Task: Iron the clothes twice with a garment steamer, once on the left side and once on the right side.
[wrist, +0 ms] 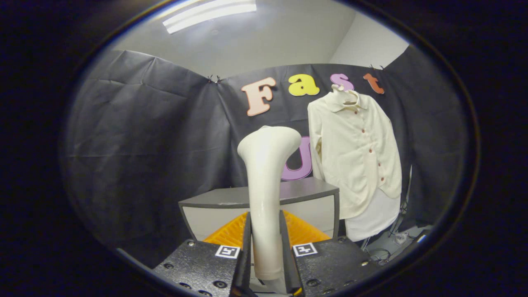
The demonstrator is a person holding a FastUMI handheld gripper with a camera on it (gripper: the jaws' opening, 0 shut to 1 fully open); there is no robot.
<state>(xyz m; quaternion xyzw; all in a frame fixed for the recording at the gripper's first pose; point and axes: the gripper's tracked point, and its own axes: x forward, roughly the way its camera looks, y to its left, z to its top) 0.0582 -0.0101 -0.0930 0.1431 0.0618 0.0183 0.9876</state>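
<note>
My gripper (266,243) is shut on the handle of a white garment steamer (266,173), which stands upright between the fingers with its wide head pointing up and away. A cream button-up shirt (354,152) hangs on a hanger against the booth wall, beyond the fingers and to the right of the steamer head. A longer white garment layer (373,216) shows below the shirt's hem. The steamer head is well short of the shirt and not touching it.
A grey-topped cabinet (305,192) stands just ahead of the fingers, under the steamer head. An orange ribbed piece (303,231) lies right behind the fingers. Cables and small items (396,241) lie on the floor below the shirt.
</note>
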